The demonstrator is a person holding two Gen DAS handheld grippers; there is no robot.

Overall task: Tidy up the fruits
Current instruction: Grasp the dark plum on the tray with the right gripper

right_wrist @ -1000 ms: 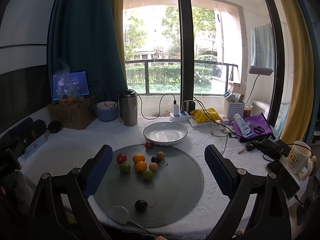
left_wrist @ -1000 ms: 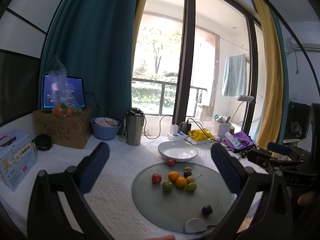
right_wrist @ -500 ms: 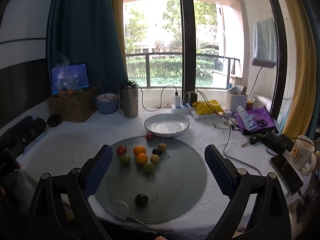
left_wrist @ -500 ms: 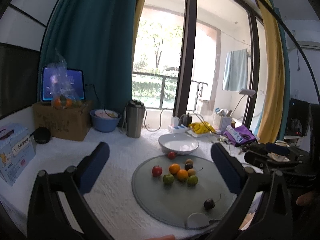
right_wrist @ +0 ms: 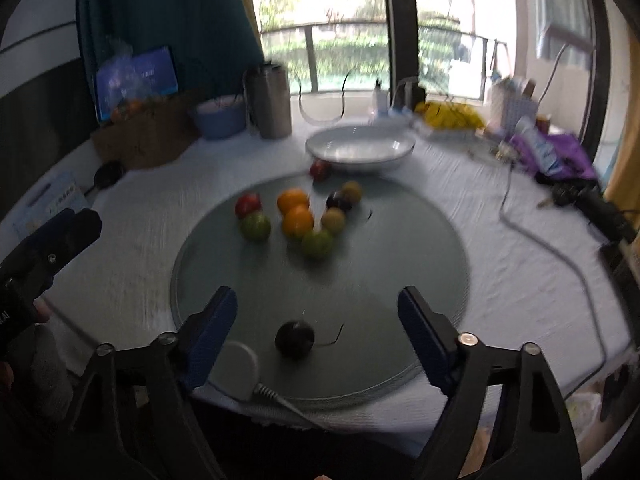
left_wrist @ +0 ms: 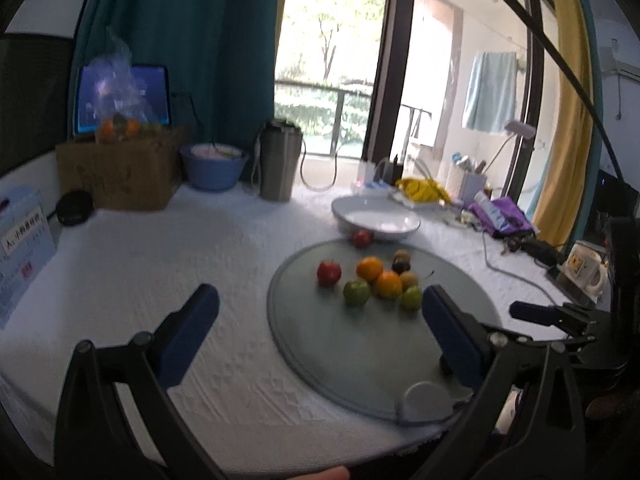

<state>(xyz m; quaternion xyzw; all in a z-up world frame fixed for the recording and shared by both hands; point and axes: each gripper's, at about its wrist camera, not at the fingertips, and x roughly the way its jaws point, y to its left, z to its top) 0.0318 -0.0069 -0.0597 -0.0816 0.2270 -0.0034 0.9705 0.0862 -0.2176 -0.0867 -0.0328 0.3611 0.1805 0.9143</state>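
Right gripper (right_wrist: 316,320) spread wide, nothing held, low centre of the right wrist view, bracketing a dark cherry (right_wrist: 295,338) with stem trailing right. Cherry resting alone on the near part of the round grey mat (right_wrist: 400,280), well apart from the main cluster.

Left gripper (left_wrist: 320,320) likewise spread and empty, lower centre of the left wrist view, hovering over the white tablecloth (left_wrist: 160,260) at the mat's left edge.

Cluster at mid-frame of the right view: two oranges (right_wrist: 297,221), a red fruit (right_wrist: 248,204), two green fruits (right_wrist: 255,225), smaller brown and dark pieces, some touching. Another red fruit (right_wrist: 320,169) just beside the empty white bowl (right_wrist: 360,148) at upper centre.

Handling judgement: cherry light, small, smooth, prone to rolling; skin soft and easily bruised. Recommended hold across the widest part of the body, gentle closure, stem left free. Oranges probably firmer and heavier, tolerant of a stronger pinch. Motion blur noted; finer surface detail not determinable.
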